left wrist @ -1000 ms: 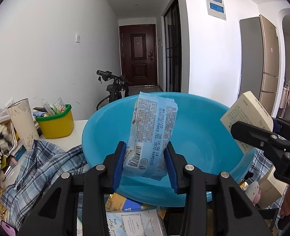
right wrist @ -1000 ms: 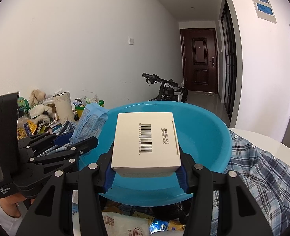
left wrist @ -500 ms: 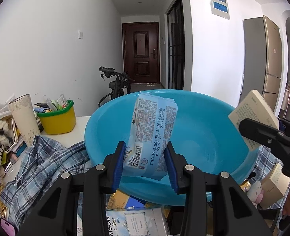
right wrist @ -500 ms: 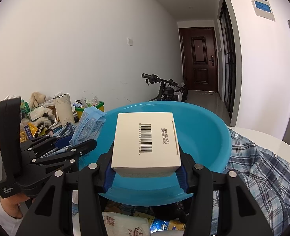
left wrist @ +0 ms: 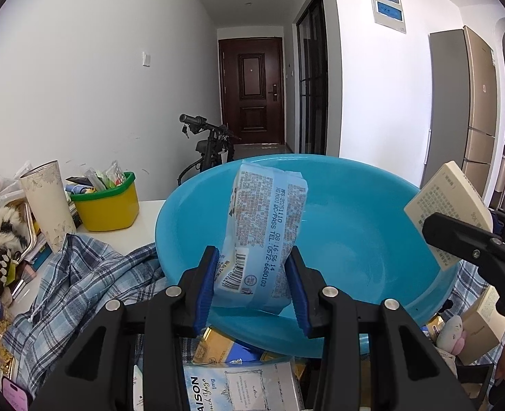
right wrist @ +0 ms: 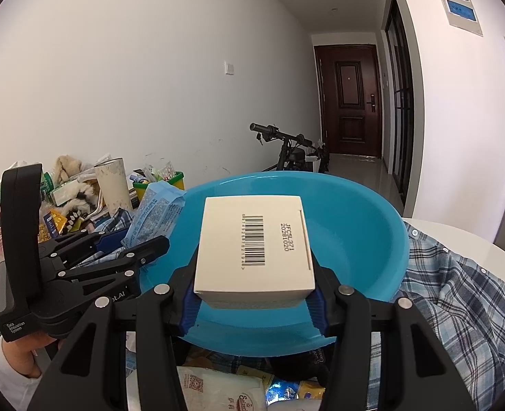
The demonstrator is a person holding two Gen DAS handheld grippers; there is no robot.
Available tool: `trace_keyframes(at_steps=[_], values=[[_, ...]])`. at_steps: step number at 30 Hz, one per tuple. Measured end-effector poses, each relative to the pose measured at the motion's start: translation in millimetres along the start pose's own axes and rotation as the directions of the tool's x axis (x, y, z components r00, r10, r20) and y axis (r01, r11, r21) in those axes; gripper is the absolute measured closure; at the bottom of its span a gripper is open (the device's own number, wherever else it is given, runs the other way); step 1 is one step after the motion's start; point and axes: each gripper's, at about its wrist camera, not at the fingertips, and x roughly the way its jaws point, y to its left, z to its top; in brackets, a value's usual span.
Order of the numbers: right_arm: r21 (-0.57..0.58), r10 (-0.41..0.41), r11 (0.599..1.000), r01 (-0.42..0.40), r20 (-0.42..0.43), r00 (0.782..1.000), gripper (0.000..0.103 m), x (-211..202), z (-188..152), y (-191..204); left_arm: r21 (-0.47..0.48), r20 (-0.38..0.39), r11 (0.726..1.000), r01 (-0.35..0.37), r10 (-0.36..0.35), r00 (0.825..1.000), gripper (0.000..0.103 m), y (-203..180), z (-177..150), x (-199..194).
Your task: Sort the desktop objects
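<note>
The left gripper (left wrist: 252, 281) held a soft, crinkly pale-blue plastic packet (left wrist: 264, 236) by its near end; the right gripper (right wrist: 252, 298) clamped a stiff, light cream cardboard box (right wrist: 254, 246) by its sides.

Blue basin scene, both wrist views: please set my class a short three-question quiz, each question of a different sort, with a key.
1. True or false: the blue basin is empty inside.
2. Multiple choice: the right gripper holds A) a mug B) a cream box C) a shirt.
3. Fill in: the left gripper jaws clamp a pale blue ____.

Key
1. True: both items hang above it, still gripped.
2. B, barcode side up.
3. packet, printed with text and a barcode.
</note>
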Motion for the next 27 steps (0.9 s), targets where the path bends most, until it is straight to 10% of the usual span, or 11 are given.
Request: trace_keyframes(at_steps=[4, 27], values=[[-0.001, 0.000, 1.000, 0.000, 0.002, 1.000, 0.053, -0.6, 0.2, -0.6, -0.026, 0.017, 1.000, -0.016, 0.016, 1.000, 0.001, 4.5, -0.7, 0.1], [-0.002, -0.005, 1.000, 0.004, -0.011, 1.000, 0.053, 2.1, -1.8, -4.5, -0.016, 0.022, 1.000, -0.027, 0.027, 0.999, 0.000, 6.0, -0.9, 0.7]])
